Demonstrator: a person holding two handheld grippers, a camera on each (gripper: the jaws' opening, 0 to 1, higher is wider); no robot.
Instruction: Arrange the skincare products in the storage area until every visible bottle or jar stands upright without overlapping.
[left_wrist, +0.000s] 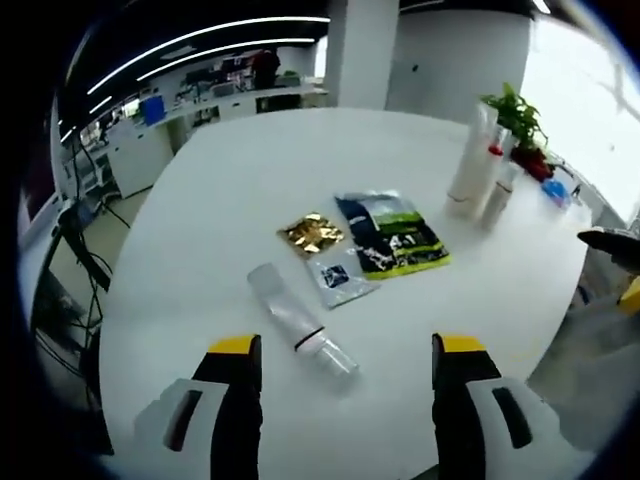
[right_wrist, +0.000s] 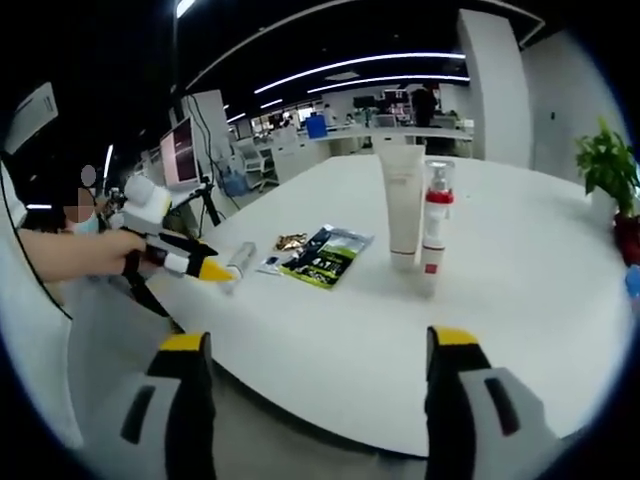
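A clear tube (left_wrist: 298, 318) with a see-through cap lies flat on the white table (left_wrist: 230, 190), just beyond my left gripper (left_wrist: 347, 345), which is open and holds nothing. A tall white tube (left_wrist: 472, 160) and a slim bottle with a red collar (left_wrist: 497, 190) stand upright at the far right. From the right gripper view the white tube (right_wrist: 403, 205) and the bottle (right_wrist: 435, 225) stand side by side, and the lying tube (right_wrist: 240, 258) rests by the left gripper (right_wrist: 212, 270). My right gripper (right_wrist: 320, 340) is open and empty, off the table's near edge.
Flat packets lie past the clear tube: a gold sachet (left_wrist: 312, 233), a small clear sachet (left_wrist: 340, 278) and a black-green pouch (left_wrist: 392, 235). A potted plant (left_wrist: 520, 120) stands at the table's far edge. A person's hand (right_wrist: 90, 250) holds the left gripper. Desks and monitors fill the background.
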